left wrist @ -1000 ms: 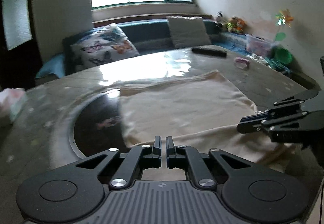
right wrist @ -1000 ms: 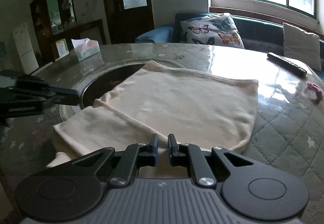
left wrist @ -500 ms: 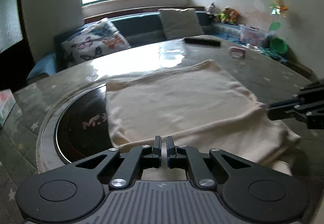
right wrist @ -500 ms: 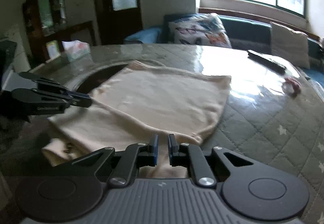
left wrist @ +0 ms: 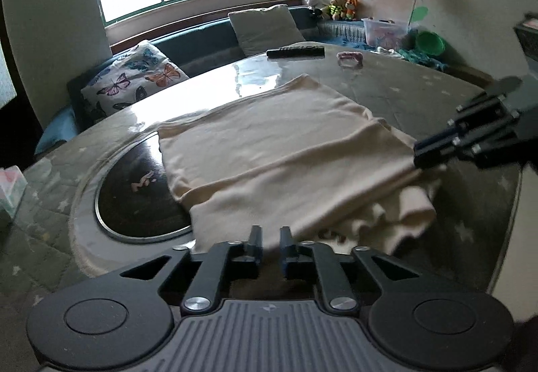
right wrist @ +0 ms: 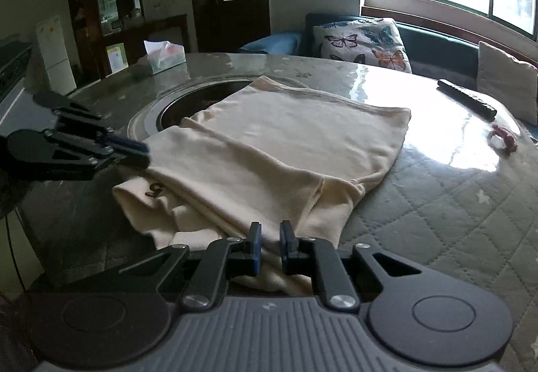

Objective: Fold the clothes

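left tool (left wrist: 268,240) jaws opening, near edge of cream garment (left wrist: 285,156) between the pads but not pinched. right tool (right wrist: 268,239) jaws opening too, cloth in the gap. garment lies folded on the quilted surface (right wrist: 437,214), partly over the dark round inset (left wrist: 134,190). remote (left wrist: 295,51) at far side.
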Demonstrator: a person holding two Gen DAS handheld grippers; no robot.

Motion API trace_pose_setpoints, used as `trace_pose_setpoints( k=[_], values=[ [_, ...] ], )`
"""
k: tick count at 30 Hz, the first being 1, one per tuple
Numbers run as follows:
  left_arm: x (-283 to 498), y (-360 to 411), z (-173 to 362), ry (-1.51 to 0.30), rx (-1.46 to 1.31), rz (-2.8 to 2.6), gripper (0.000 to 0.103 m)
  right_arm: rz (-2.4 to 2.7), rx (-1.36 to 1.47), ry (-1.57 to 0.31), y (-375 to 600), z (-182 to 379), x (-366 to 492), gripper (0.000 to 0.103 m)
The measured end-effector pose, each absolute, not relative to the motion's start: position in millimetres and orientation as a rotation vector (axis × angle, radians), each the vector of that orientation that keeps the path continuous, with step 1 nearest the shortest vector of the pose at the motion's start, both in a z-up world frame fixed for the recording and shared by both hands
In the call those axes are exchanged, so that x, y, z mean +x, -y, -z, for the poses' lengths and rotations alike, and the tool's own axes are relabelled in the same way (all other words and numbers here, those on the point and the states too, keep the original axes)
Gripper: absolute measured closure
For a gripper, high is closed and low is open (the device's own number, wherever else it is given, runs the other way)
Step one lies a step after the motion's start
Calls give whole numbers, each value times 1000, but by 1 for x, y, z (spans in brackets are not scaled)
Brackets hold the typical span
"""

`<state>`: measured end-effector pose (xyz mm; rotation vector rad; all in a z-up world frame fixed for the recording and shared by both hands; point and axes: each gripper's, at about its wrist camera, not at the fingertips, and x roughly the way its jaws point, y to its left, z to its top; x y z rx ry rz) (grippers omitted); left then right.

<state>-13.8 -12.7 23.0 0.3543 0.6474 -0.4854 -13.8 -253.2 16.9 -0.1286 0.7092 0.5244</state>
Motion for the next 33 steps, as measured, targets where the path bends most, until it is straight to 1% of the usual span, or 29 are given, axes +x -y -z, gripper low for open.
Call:
trace_pose_setpoints(
  k=[2,6,8,9,13,15,16,17,18,19,20,21,23,27,32,33],
  values=[
    [-24,11,-23,-635,407,491,66,-522,-134,-715,253,-15,-14,85],
    [-45,13,-18,-605,539,517,55,-530,-144,-713,255,-16,-15,84],
    [-51,19,-12,-587,598,534,55,-532,-152,-708,256,-20,-17,82],
    [-53,22,-10,-576,617,543,55,-533,-161,-706,256,-21,-18,78],
    [-52,34,-3,-528,643,579,55,-554,-204,-694,255,-25,-25,69],
    [-49,38,-1,-514,641,595,55,-569,-233,-681,254,-29,-30,59],
    [-48,40,0,-507,644,603,55,-579,-247,-674,254,-30,-32,57],
    [-46,41,1,-501,645,610,58,-588,-262,-667,253,-32,-34,53],
    [-44,42,1,-496,641,617,65,-601,-276,-661,253,-33,-37,51],
    [-42,42,0,-495,631,625,69,-616,-292,-656,252,-34,-39,51],
    [-39,41,-1,-497,614,629,76,-631,-307,-652,251,-35,-41,50],
    [-36,41,-3,-499,595,630,84,-646,-324,-646,250,-35,-43,46],
    [-28,39,-7,-503,555,625,92,-678,-362,-635,246,-34,-47,40],
    [-10,34,-19,-516,462,610,93,-718,-423,-610,235,-28,-48,37],
    [11,33,-26,-540,398,600,94,-722,-470,-582,221,-18,-40,37],
    [14,33,-25,-544,390,597,94,-720,-474,-578,219,-17,-38,40]
  ],
)
